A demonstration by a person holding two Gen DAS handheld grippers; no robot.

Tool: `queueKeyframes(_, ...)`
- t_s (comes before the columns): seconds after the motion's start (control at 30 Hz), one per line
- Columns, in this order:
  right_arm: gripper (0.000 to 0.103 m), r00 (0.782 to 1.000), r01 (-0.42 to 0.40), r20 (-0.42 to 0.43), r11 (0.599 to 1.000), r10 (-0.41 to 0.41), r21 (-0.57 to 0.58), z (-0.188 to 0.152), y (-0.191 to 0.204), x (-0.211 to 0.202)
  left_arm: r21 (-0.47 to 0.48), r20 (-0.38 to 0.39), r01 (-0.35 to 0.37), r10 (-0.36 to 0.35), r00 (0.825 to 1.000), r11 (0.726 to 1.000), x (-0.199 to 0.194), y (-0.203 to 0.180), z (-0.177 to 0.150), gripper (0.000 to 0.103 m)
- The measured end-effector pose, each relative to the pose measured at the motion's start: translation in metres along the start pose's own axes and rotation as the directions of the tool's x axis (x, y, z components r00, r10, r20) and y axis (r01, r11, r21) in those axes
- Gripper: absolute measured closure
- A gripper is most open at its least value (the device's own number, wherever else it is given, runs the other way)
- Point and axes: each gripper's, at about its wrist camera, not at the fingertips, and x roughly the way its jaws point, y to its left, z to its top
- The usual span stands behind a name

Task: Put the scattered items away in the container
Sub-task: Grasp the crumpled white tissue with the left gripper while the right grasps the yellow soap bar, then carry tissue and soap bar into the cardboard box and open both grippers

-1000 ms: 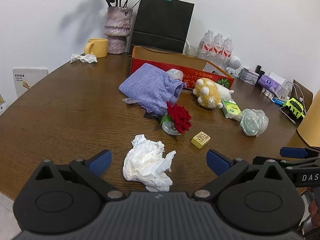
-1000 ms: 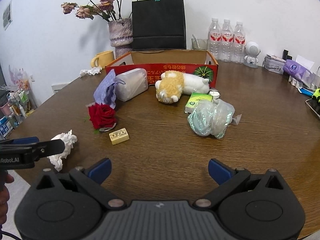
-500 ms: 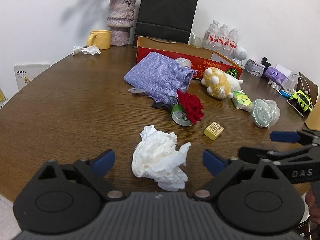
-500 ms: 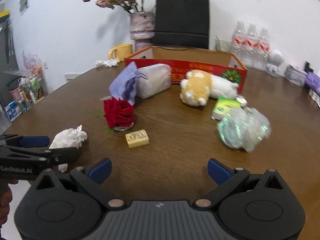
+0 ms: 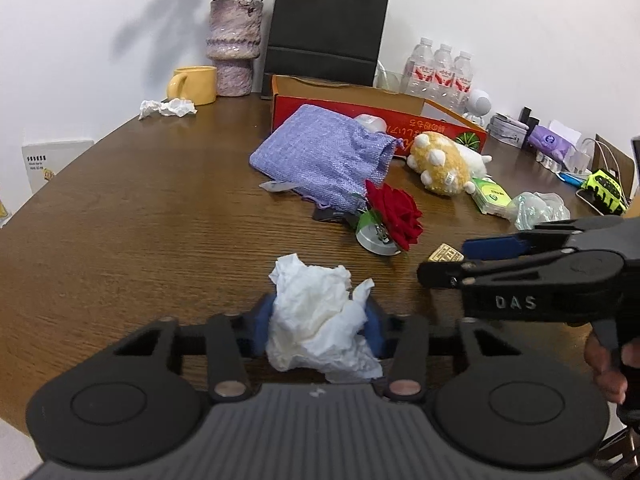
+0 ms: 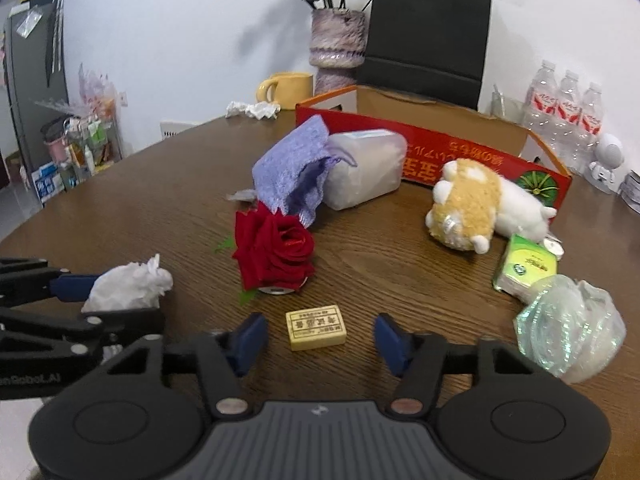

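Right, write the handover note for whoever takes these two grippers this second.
Left gripper: jaws closing on the crumpled tissue, pads at its sides, tissue on the table.
Right gripper: jaws closing around the small yellow block, pads not yet touching it.
Loose on the table: red rose, purple pouch, plush toy, green packet, clear plastic bag, second tissue by the mug.
Red box: contents cannot be seen.
Left: lift both, drop them in the box, then the rest.
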Motion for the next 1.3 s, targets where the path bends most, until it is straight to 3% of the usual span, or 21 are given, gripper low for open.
queueKeyframes(0.07,0.072,1.000,-0.022,0.009,1.000,0.022,0.006,-0.001,-0.001,-0.001,-0.001,0.003,0.006,-0.006,1.000,1.000,0.000,0.002,0.000,0.065)
queueKeyframes(0.53,0.072,0.997,-0.010,0.075,0.999,0.007,0.037,0.003,-0.014,-0.019,0.014,0.052,0.053,-0.054,0.997,0.998,0.000,-0.003,0.020,0.070)
queueKeyframes(0.8,0.072,0.983,0.017,0.178,0.995,-0.034,0.097,0.043,-0.057,-0.036,0.086,0.227,0.063,-0.081,0.970,0.994,-0.004,-0.011,0.086,0.069)
queueKeyframes(0.97,0.072,0.973,0.059,0.216,0.992,-0.082,0.112,0.090,-0.099,-0.033,0.083,0.258,0.096,-0.114,0.959,0.992,0.028,-0.012,0.154,0.069)
queueKeyframes(1.07,0.072,0.975,0.089,0.192,0.989,-0.111,0.118,0.125,-0.127,-0.014,0.092,0.222,0.084,-0.103,0.970,0.992,0.065,-0.013,0.194,0.069)
queueKeyframes(1.2,0.072,0.986,0.118,0.099,0.983,-0.133,0.138,0.161,-0.165,0.035,0.078,0.085,0.096,-0.103,0.991,0.992,0.136,-0.015,0.239,0.069)
queueKeyframes(1.3,0.072,0.989,0.142,0.018,0.976,-0.146,0.165,0.176,-0.193,0.076,0.047,-0.022,0.086,-0.085,0.996,0.995,0.188,-0.012,0.253,0.069)
